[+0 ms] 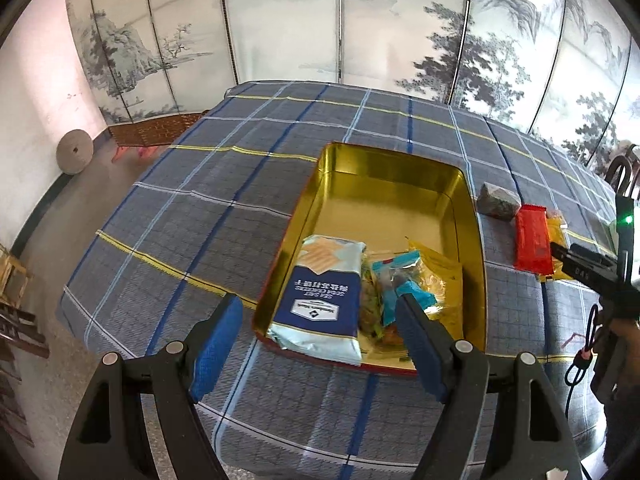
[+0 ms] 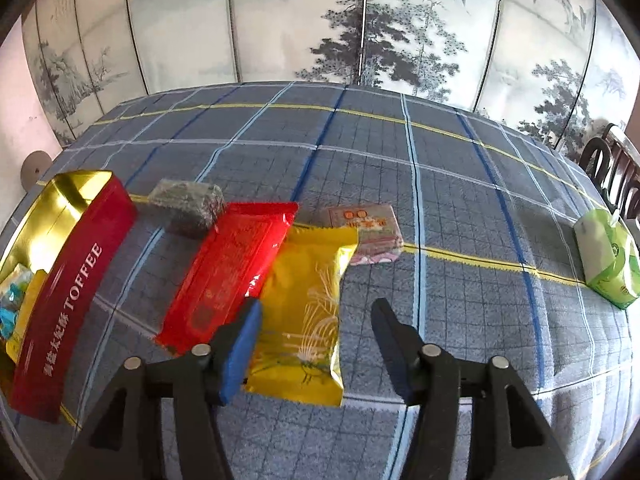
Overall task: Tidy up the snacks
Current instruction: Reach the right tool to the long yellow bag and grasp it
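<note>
A red toffee tin with a gold inside (image 1: 384,196) (image 2: 68,280) lies open on the checked tablecloth. In it lie a blue cracker pack (image 1: 324,296), a teal snack (image 1: 400,280) and a yellow packet (image 1: 444,280). My left gripper (image 1: 320,312) is open and empty above the tin's near end. To the right of the tin lie a grey block (image 2: 186,208), a red packet (image 2: 232,268), a yellow packet (image 2: 306,308) and a pink pack (image 2: 372,232). My right gripper (image 2: 316,316) is open and empty just above the yellow packet's near part.
A green tissue pack (image 2: 608,256) lies at the table's right. A painted folding screen (image 2: 320,20) stands behind the table. A dark chair (image 2: 616,172) is at the far right. The right gripper shows in the left wrist view (image 1: 588,268).
</note>
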Demonstrator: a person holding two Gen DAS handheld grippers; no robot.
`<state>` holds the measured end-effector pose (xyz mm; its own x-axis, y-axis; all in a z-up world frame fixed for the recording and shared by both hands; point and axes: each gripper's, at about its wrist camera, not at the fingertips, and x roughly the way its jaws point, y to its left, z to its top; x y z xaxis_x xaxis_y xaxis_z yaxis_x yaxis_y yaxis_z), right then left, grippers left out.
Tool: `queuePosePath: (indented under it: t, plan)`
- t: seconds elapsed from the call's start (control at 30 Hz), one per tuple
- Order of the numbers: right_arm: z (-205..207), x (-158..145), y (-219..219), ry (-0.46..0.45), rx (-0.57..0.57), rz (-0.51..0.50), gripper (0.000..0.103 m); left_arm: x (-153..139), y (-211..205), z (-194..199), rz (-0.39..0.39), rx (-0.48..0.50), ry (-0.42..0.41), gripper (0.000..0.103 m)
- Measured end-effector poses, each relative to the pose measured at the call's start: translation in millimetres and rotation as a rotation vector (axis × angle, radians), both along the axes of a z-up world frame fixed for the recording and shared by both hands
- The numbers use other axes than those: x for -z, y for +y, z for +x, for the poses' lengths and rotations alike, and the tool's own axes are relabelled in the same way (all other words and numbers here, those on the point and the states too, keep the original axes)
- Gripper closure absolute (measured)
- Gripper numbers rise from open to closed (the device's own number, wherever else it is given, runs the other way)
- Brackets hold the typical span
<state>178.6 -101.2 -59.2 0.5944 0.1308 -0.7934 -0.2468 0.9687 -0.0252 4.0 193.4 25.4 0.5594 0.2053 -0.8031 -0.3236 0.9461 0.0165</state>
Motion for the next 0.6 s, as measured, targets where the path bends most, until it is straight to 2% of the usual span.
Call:
queuePosePath:
  t: [0.17, 0.37, 0.47, 0.6]
  plan:
    - [6, 4, 9, 0.017, -0.022, -0.002, 0.041, 4, -6, 5, -0.002, 0.011, 0.016, 0.027]
    - [7, 8, 24, 0.005, -0.028, -0.049, 0.031, 4, -12, 11, 0.004, 0.023, 0.023, 0.027]
    - [10, 15, 29, 0.024, -0.026, -0.070, 0.029, 4, -14, 15, 0.006, 0.031, 0.023, 0.027]
    - [11, 18, 23, 0.021, -0.010, -0.028, 0.029, 3, -20, 19, 0.014, 0.046, 0.020, 0.027]
